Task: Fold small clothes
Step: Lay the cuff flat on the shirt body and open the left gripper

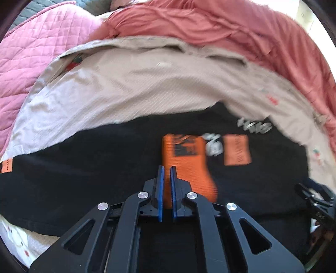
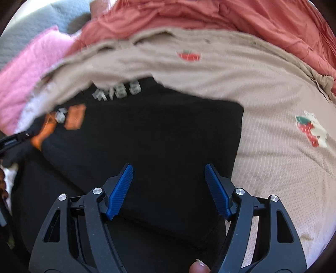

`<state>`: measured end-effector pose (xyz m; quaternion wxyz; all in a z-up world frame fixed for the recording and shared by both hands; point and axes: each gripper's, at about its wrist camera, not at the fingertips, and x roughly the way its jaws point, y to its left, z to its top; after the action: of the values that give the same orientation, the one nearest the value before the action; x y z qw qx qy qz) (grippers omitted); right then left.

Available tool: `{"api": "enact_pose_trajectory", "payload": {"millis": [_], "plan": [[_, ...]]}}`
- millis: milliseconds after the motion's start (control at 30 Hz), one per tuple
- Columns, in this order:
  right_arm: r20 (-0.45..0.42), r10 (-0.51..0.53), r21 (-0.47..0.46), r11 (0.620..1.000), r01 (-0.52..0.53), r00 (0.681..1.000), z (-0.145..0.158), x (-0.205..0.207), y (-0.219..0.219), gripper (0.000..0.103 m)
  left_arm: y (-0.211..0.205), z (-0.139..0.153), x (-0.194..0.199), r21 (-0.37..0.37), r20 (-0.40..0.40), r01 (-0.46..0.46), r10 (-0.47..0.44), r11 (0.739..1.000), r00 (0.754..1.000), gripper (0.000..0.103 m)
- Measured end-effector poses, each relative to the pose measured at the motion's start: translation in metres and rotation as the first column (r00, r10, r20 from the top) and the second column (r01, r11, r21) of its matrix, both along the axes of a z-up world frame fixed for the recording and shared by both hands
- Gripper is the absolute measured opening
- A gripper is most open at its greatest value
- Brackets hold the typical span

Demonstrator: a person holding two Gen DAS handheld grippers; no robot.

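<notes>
Blurred black shirt (image 2: pixel 151 134); left gripper (image 1: pixel 167 168) grip unclear.

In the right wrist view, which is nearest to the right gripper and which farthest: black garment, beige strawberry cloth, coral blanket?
From the right gripper:
1. Black garment, directly under the fingers.
2. Beige strawberry cloth, beyond it and to the right.
3. Coral blanket, at the top, farthest.

Sunlit pink quilt (image 1: pixel 31 48), coral bedding (image 1: pixel 210 27)

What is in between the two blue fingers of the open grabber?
In the right wrist view, the right gripper is open, and only the black garment shows between its blue fingers. Nothing else lies in that gap.
</notes>
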<state>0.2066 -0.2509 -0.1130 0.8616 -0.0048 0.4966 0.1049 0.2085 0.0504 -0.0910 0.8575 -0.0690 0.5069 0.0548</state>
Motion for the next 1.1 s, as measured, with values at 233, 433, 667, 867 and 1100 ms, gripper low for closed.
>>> {"api": "enact_pose_trajectory", "payload": {"millis": [233, 433, 667, 867, 1100], "plan": [[0.065, 0.007, 0.024, 1.000, -0.009, 0.998, 0.016, -0.004, -0.001, 0.065, 0.014, 0.005, -0.010, -0.081, 0.032, -0.017, 0.020, 0.997, 0.999, 0.006], [0.067, -0.125, 0.087, 0.989, 0.119, 0.990, 0.022, 0.002, -0.033, 0.069, 0.005, 0.006, 0.008, -0.230, 0.024, -0.002, 0.007, 0.973, 1.000, 0.029], [0.031, -0.205, 0.088, 0.976, 0.201, 0.978, 0.012, 0.004, -0.049, 0.069, -0.014, -0.019, 0.016, -0.178, -0.015, 0.037, -0.040, 0.983, 0.999, 0.019], [0.030, -0.226, 0.127, 0.967, 0.221, 0.974, 0.013, 0.005, -0.055, 0.069, -0.017, 0.010, 0.000, -0.105, 0.060, 0.061, -0.055, 0.993, 0.997, 0.017], [0.081, -0.055, 0.063, 0.997, 0.050, 0.995, 0.014, -0.003, -0.010, 0.069, -0.013, -0.010, 0.004, -0.030, 0.008, 0.066, -0.066, 0.997, 0.998, 0.024]]}}
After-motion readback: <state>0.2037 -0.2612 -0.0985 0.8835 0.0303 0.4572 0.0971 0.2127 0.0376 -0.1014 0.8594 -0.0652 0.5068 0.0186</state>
